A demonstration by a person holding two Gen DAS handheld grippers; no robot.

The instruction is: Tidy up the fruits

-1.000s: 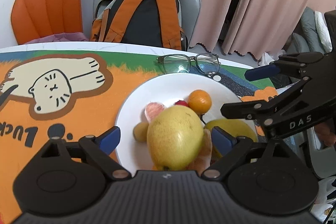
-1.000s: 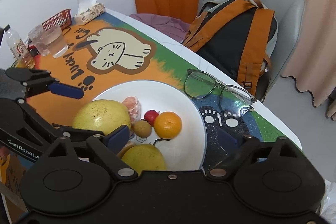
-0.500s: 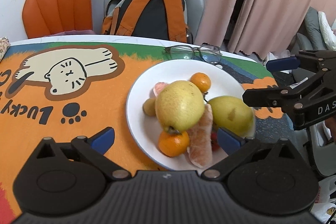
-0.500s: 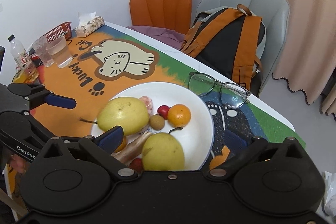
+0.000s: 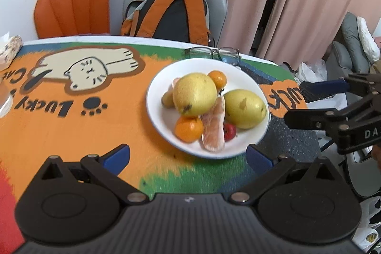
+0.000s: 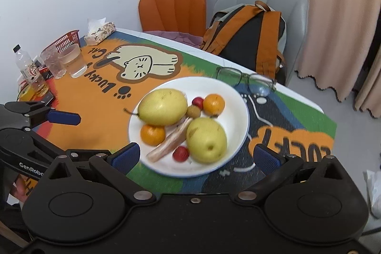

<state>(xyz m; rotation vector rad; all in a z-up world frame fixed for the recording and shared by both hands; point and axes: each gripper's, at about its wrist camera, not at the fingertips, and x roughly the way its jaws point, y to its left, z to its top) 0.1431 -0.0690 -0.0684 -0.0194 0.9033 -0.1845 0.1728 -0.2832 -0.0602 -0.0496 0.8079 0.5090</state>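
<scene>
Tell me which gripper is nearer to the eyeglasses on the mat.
Right, though not by much. The right gripper hangs open over the near rim of the plate, with the eyeglasses just beyond its far rim. The left gripper, also open, sits on the plate's opposite, orange side.

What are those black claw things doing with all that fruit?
A person holds a claw in each hand to sort fruit. Right now the left claw and the right claw are both open and empty, hanging just short of the white plate. On the plate lie two big yellow pears, two oranges, two small red fruits, a small brown one and a peeled citrus piece. Glasses sit beside the plate.
</scene>
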